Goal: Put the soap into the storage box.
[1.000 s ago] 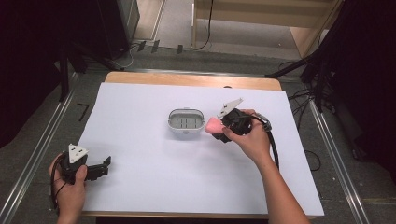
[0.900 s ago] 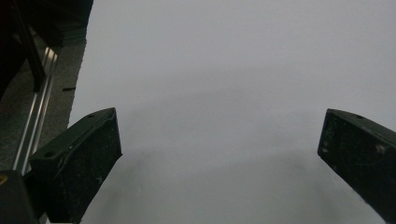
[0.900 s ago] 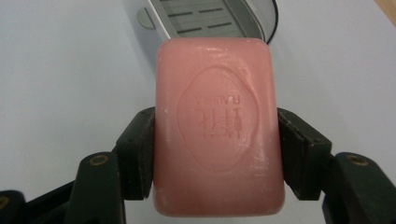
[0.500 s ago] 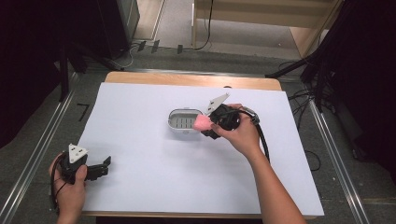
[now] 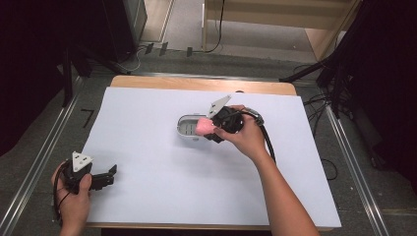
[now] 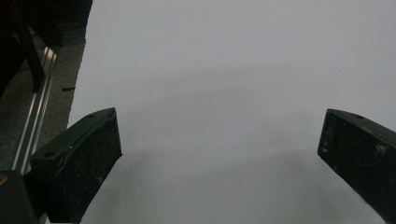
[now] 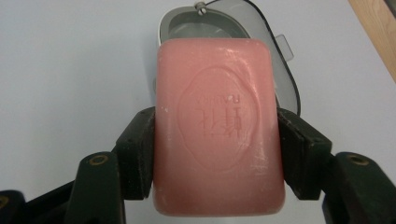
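Observation:
A pink soap bar (image 7: 217,126) with an embossed oval stamp sits squeezed between the two black jaws of my right gripper (image 7: 215,154). In the high view that gripper (image 5: 209,129) holds the soap bar (image 5: 203,126) over the right end of a grey oval soap dish (image 5: 186,129) at the middle of the table. The soap dish (image 7: 275,65) shows behind the bar in the right gripper view, partly hidden by it. My left gripper (image 5: 109,174) rests near the table's front left corner, jaws spread wide over bare white sheet (image 6: 219,79).
A white sheet (image 5: 147,162) covers the wooden table (image 5: 196,83). Metal rails (image 5: 34,167) run along both sides on the floor. Cables (image 5: 319,105) lie off the table's right side. Dark curtains hang left and right.
My right gripper has carried the soap bar leftward, from beside the dish's right end to over the dish. The left gripper has stayed in place.

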Tool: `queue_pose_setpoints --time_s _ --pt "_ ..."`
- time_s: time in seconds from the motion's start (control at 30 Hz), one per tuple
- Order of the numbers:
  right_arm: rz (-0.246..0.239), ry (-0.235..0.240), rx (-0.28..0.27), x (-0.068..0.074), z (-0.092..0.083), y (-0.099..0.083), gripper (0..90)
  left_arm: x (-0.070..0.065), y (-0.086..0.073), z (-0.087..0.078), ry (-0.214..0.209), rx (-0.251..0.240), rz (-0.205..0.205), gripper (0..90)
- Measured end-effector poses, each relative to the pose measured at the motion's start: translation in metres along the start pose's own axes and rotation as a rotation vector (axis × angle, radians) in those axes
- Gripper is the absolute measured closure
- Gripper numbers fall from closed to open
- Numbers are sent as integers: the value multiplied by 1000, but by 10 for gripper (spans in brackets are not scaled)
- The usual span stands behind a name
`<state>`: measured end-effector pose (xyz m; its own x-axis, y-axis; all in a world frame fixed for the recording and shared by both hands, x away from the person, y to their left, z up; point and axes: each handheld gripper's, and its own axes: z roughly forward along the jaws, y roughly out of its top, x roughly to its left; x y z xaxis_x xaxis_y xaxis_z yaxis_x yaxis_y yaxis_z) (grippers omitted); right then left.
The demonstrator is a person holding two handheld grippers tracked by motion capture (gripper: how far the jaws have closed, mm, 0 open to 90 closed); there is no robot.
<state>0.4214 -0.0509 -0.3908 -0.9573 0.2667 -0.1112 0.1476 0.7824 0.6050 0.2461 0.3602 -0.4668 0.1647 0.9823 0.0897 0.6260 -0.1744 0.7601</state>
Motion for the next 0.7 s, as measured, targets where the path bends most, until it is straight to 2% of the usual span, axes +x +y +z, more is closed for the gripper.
queue_pose_setpoints --time_s 0.1,0.4,0.7 --pt "-32 10 -11 -2 4 7 385 0 0 0 -1 0 -1 0" --pt "-77 34 -12 -6 14 18 385 0 0 0 -3 -1 -4 0" --pt "-100 57 -17 -14 23 27 385 0 0 0 -4 -2 -8 0"
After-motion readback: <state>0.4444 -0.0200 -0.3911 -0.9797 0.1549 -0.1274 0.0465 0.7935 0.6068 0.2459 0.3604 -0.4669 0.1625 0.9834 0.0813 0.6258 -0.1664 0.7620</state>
